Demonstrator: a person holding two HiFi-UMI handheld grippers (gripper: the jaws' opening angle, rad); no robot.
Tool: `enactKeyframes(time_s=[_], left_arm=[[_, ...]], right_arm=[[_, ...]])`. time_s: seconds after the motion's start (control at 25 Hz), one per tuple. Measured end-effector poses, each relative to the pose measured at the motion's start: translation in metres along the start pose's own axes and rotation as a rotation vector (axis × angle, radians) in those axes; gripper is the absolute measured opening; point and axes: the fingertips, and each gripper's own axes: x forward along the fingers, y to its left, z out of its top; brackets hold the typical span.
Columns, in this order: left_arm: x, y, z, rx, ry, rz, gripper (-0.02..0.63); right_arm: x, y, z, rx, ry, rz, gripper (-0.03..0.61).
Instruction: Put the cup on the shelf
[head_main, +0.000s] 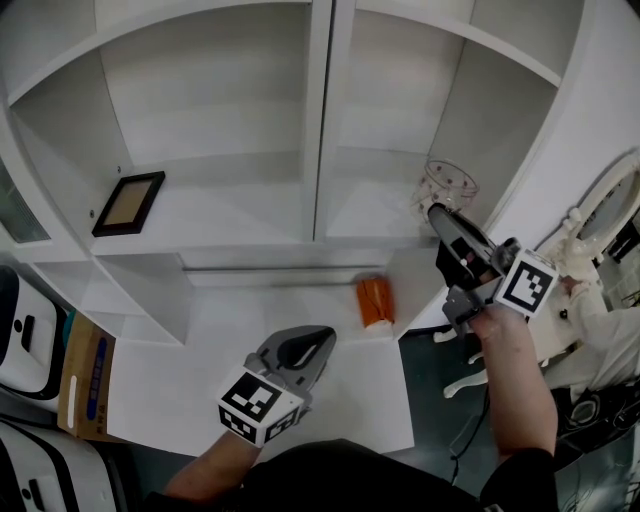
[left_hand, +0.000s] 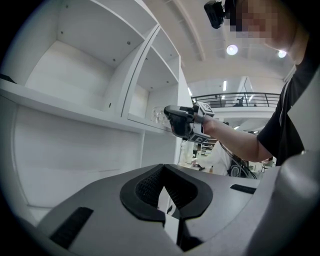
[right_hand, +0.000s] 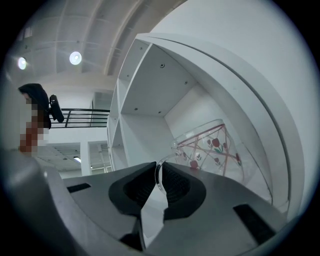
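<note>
A clear glass cup (head_main: 449, 181) with red flowers and lines is at the front edge of the white shelf's (head_main: 250, 215) right compartment. My right gripper (head_main: 433, 210) is shut on its thin handle. The right gripper view shows the handle pinched between the pads, and the cup (right_hand: 212, 150) tilted beyond the right gripper (right_hand: 159, 172), close to the compartment's side wall. My left gripper (head_main: 322, 338) hovers low over the white counter (head_main: 250, 330), shut and empty. In the left gripper view, the left gripper (left_hand: 162, 170) points at the shelf unit, with the right gripper (left_hand: 175, 120) and cup (left_hand: 157, 115) ahead.
A dark picture frame (head_main: 130, 203) lies on the left compartment's shelf. An orange object (head_main: 376, 300) sits on the counter below the shelf. An upright divider (head_main: 320, 120) splits the two compartments. A cardboard box (head_main: 85, 390) is at the left and white furniture (head_main: 600, 225) at the right.
</note>
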Motion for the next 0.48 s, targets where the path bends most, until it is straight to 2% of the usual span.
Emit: enactKeyframes(time_s=[0.24, 0.48], left_arm=[[-0.006, 0.002, 0.000, -0.005, -0.003, 0.017, 0.011], [-0.006, -0.004, -0.002, -0.004, 0.002, 0.002, 0.011]], right_arm=[[-0.004, -0.006, -0.001, 0.021, -0.001, -0.050, 0.037], [-0.015, -0.007, 0.002, -0.007, -0.010, -0.087, 0.038]])
